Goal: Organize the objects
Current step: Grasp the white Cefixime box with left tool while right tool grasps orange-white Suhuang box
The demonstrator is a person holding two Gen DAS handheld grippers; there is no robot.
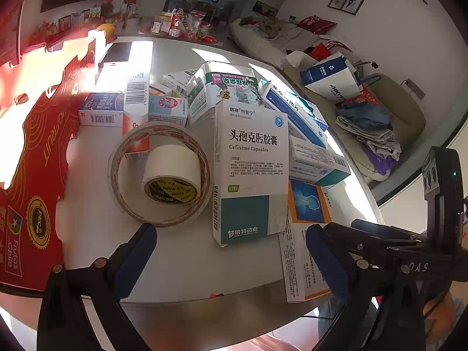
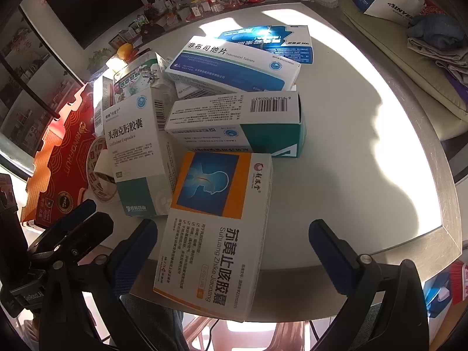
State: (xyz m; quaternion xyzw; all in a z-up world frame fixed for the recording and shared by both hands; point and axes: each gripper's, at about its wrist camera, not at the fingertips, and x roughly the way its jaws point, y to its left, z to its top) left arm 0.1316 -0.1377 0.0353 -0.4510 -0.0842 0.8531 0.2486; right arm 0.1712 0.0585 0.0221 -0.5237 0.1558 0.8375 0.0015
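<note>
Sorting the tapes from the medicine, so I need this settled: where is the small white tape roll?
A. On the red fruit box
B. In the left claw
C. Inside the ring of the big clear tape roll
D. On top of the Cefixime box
C: the small white tape roll lies on the table inside the ring of the big clear tape roll.

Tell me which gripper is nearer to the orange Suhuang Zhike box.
Right. The right gripper is open with the Suhuang Zhike box lying between its fingers. The left gripper is open over by the tape rolls, with that box off to its right.
</note>
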